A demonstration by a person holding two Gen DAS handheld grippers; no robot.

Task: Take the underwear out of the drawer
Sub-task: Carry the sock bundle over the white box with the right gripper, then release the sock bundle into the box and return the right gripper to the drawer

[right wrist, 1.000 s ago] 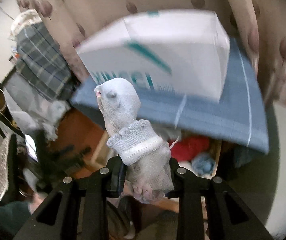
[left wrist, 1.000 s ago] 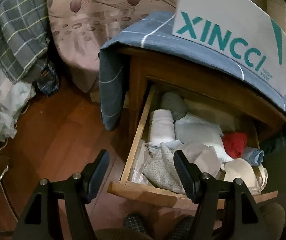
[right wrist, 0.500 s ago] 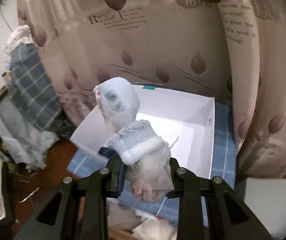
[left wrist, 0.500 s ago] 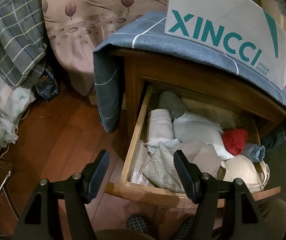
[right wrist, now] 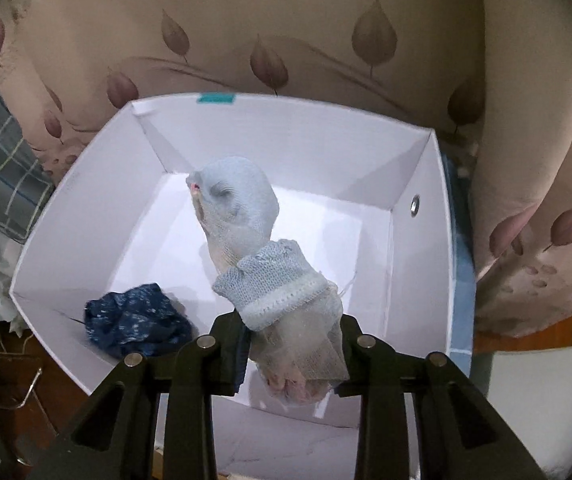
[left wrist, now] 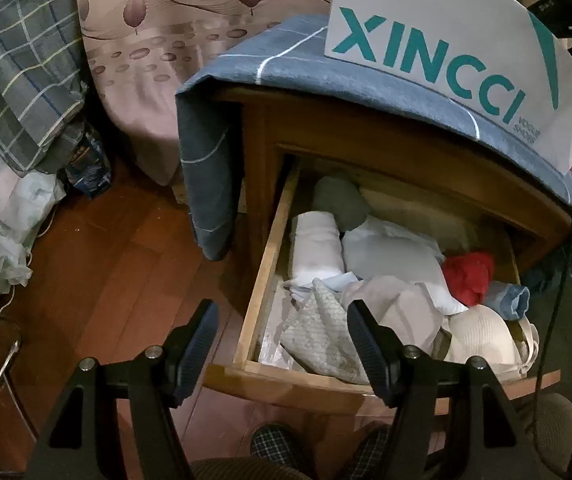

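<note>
right claw (right wrist: 292,344): clamped on a rolled pale-blue piece of underwear (right wrist: 262,264), jaws just starting to ease apart
drop spot: white box (right wrist: 86,184) right below and ahead of that claw, dark blue piece (right wrist: 138,320) already inside
left claw (left wrist: 282,344): apart, nothing in it
drawer (left wrist: 262,276): open ahead of left claw, plenty of folded stuff left, probably more underwear

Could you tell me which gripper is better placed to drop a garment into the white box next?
Right. The right gripper holds the pale blue garment above the open white box, jaws starting to open. The left gripper is empty, over the drawer.
</note>
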